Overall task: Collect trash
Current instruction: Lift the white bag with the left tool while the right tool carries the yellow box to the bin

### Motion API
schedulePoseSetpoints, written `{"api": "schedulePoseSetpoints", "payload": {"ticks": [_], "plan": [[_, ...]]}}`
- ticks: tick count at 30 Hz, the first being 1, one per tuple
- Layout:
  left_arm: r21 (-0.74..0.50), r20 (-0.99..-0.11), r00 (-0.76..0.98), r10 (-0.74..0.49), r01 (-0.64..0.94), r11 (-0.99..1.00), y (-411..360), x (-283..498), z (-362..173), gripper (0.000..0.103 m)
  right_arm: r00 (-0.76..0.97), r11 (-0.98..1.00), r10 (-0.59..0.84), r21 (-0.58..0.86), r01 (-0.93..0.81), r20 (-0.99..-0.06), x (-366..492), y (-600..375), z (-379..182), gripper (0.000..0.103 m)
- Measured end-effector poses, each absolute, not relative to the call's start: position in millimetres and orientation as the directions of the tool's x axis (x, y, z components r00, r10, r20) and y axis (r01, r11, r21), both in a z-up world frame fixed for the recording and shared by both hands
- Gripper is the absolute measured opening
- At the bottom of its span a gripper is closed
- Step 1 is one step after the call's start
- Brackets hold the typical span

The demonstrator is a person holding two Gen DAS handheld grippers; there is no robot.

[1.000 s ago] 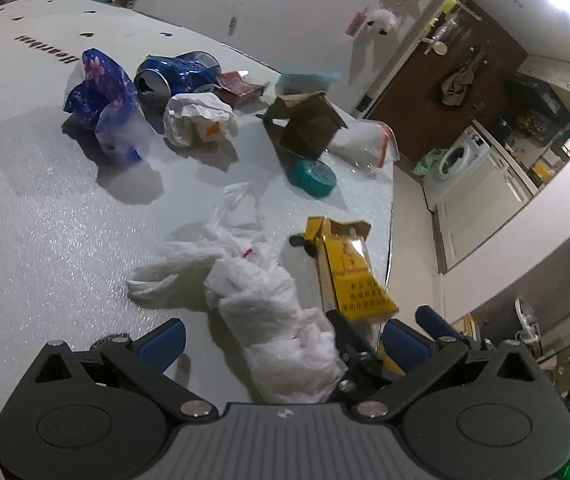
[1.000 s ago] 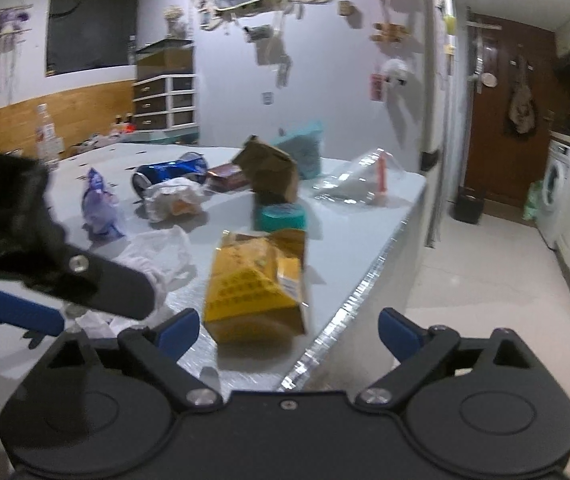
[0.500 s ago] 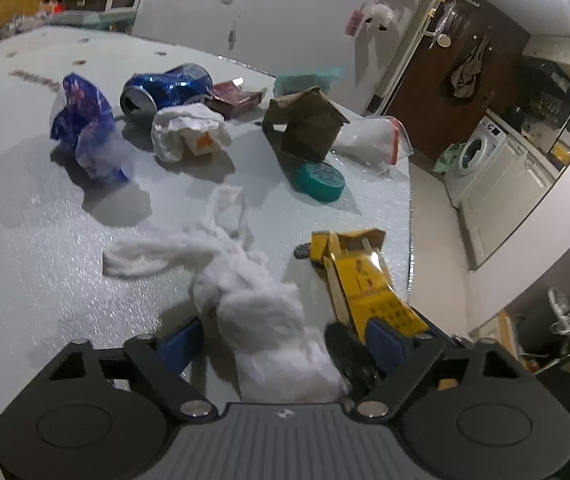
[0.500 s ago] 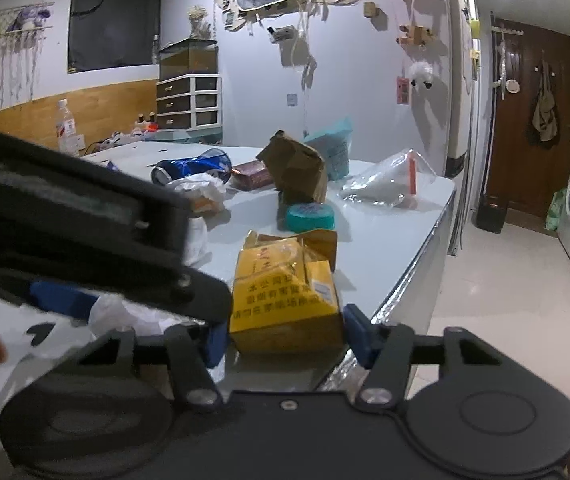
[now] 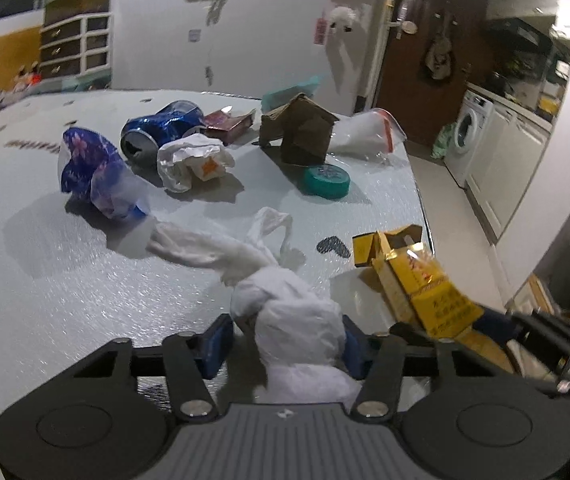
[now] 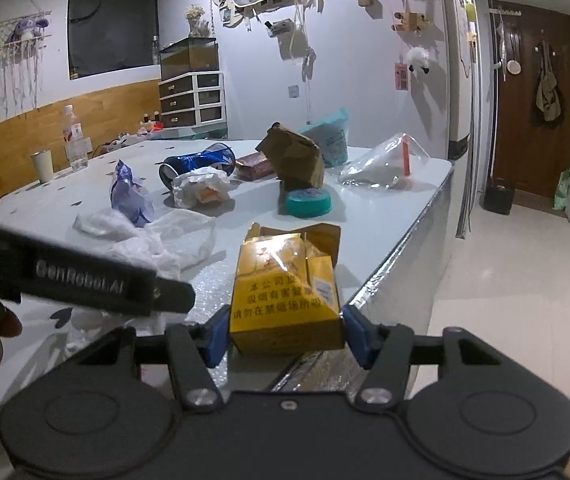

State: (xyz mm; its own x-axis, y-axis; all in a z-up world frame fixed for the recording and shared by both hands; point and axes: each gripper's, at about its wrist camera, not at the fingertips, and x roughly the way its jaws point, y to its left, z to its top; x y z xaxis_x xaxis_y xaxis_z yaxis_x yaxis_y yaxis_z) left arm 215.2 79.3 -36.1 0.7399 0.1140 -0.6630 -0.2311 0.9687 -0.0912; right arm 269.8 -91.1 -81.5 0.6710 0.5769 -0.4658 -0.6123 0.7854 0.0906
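My left gripper (image 5: pixel 285 346) is shut on a crumpled white plastic bag (image 5: pixel 297 328) that trails across the pale table (image 5: pixel 65 280). My right gripper (image 6: pixel 287 334) is shut on a torn yellow cigarette pack (image 6: pixel 285 296) near the table's right edge; the pack also shows in the left wrist view (image 5: pixel 417 284). The left gripper's body crosses the right wrist view at the left. Farther back lie a blue wrapper (image 5: pixel 93 172), a crushed blue can (image 5: pixel 161 128), a white wrapper (image 5: pixel 193 162), a brown paper bag (image 5: pixel 297 128) and a teal lid (image 5: pixel 327 182).
A red box (image 5: pixel 227 126), a teal packet (image 6: pixel 327 138) and a clear zip bag (image 5: pixel 365 136) lie at the table's far end. A bottle (image 6: pixel 73 140) and a cup (image 6: pixel 43 166) stand far left. The table edge (image 6: pixel 397 264) drops to a tiled floor on the right.
Both grippers have closed, the left on the white bag and the right on the yellow pack. The right gripper moved in around the pack, and the left gripper's view tilted up toward the room.
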Motion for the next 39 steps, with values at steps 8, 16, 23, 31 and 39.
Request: {"api": "schedulePoseSetpoints", "payload": {"ticks": [8, 16, 23, 31, 39], "plan": [[0.017, -0.664, 0.736, 0.132, -0.162, 0.987, 98, 194, -38, 0.052, 0.636, 0.766, 0.585, 0.087, -0.636, -0.504, 255, -92, -73, 0.060], [0.049, -0.661, 0.736, 0.144, -0.149, 0.988, 121, 175, -37, 0.054, 0.581, 0.706, 0.631, 0.070, -0.705, -0.514, 228, -95, -63, 0.060], [0.036, -0.652, 0.745, 0.145, -0.160, 0.986, 129, 161, -38, 0.063, 0.568, 0.709, 0.633, 0.097, -0.699, -0.526, 222, -90, -58, 0.072], [0.061, -0.662, 0.734, 0.151, -0.148, 0.987, 130, 154, -36, 0.065, 0.580, 0.742, 0.580, 0.077, -0.666, -0.571, 231, -75, -60, 0.074], [0.054, -0.686, 0.717, 0.122, -0.118, 0.992, 136, 147, -34, 0.085, 0.553, 0.739, 0.576, 0.095, -0.666, -0.602, 237, -71, -62, 0.066]]}}
